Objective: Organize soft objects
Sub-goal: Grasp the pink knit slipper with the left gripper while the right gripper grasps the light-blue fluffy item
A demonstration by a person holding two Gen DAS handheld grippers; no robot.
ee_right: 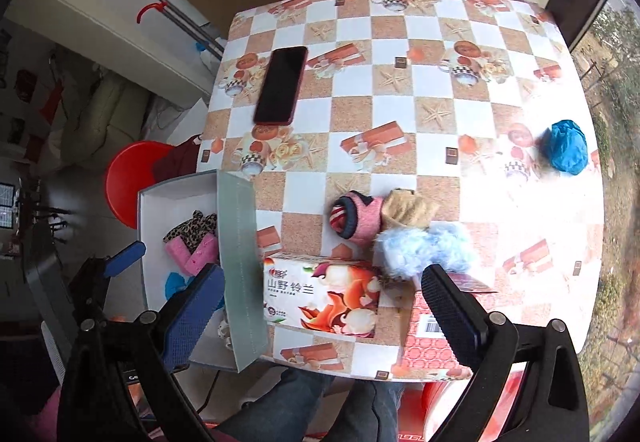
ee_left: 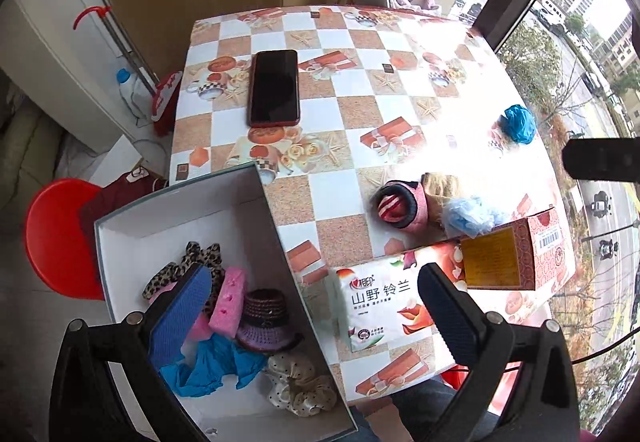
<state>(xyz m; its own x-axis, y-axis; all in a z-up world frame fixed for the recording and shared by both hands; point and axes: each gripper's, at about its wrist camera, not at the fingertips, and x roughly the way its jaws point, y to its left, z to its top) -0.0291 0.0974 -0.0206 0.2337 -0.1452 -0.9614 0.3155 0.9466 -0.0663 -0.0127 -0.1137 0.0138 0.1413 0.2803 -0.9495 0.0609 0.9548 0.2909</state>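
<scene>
My left wrist camera looks down from above the near left corner of the checkered-cloth table [ee_left: 360,114], over the open white cardboard box [ee_left: 180,218] that sits close beneath it, and faces the far edge and the window on the right. My right wrist camera sits a little further right and near the table's near edge, also looking steeply down and toward the far side, with the printed tissue pack [ee_right: 320,298] close under it. Both views share the same tabletop: the black phone in a red case [ee_left: 274,87] [ee_right: 281,84] at far left, the tissue pack [ee_left: 380,302], the box [ee_right: 176,210] and the crumpled dark blue bag [ee_left: 518,123] [ee_right: 568,147] at right.
</scene>
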